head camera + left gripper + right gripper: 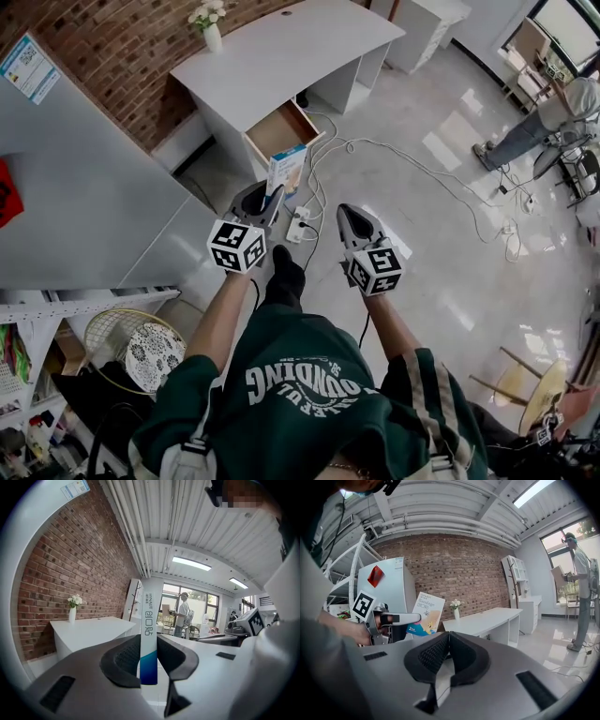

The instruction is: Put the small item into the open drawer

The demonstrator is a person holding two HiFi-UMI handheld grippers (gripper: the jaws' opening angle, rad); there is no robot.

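A small white-and-blue box [286, 169] is clamped edge-on in my left gripper [269, 197], whose pads press both of its faces [149, 634]. It hangs in the air in front of me. Beyond it, the white desk [281, 47] has a drawer [279, 131] pulled open, with a bare wooden bottom. My right gripper [346, 212] floats to the right of the left one, jaws shut together with nothing in them [447, 641]. From the right gripper view the box [425, 613] shows its printed face, held by the left gripper [412, 618].
A vase of white flowers [211, 28] stands on the desk's far corner. A power strip with cables [300, 225] lies on the floor below the drawer. A grey cabinet [75, 187] and a shelf with a wire basket [141, 347] are on the left. A person [544, 122] stands far right.
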